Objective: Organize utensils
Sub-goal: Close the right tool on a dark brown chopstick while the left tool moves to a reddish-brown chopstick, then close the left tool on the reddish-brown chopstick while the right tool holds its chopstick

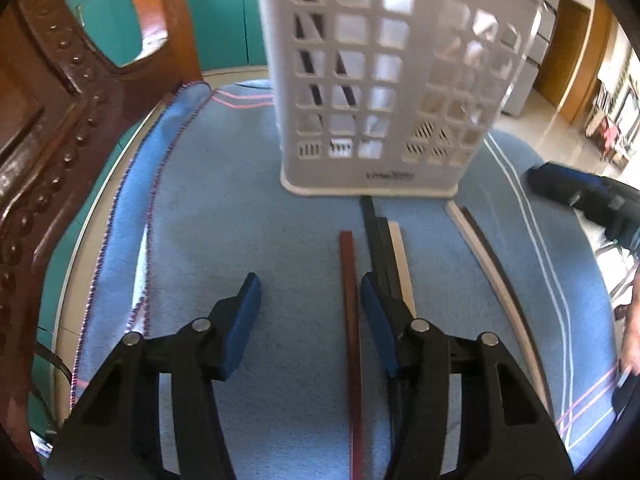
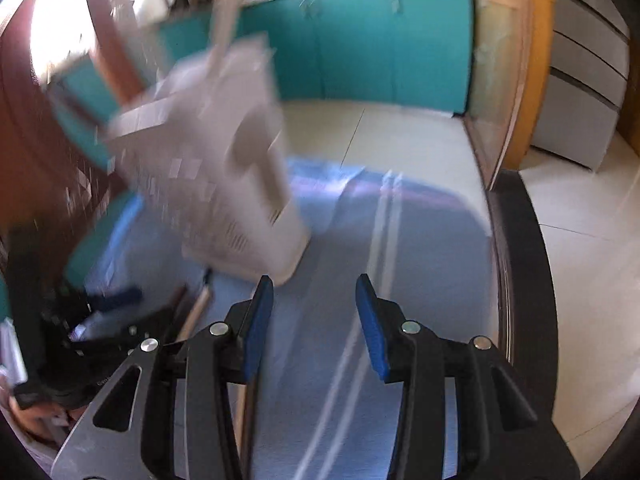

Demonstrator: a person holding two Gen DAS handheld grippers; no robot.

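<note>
A white slotted utensil holder (image 1: 384, 80) stands upright on the blue cloth (image 1: 240, 240); dark utensils show through its holes. Several chopstick-like sticks lie in front of it: a red-brown one (image 1: 350, 304), a black one (image 1: 376, 236), a cream one (image 1: 402, 264), and a cream and dark pair (image 1: 488, 264) to the right. My left gripper (image 1: 310, 300) is open low over the cloth, the red-brown stick between its fingers. My right gripper (image 2: 314, 308) is open and empty over the cloth, right of the blurred holder (image 2: 224, 184). The left gripper (image 2: 120, 320) shows there too.
A carved wooden chair (image 1: 60, 120) stands close on the left. The round table edge (image 2: 520, 280) curves on the right, with tiled floor beyond. Teal cabinets (image 2: 360, 40) line the back. The right gripper (image 1: 576, 196) appears at the far right of the left wrist view.
</note>
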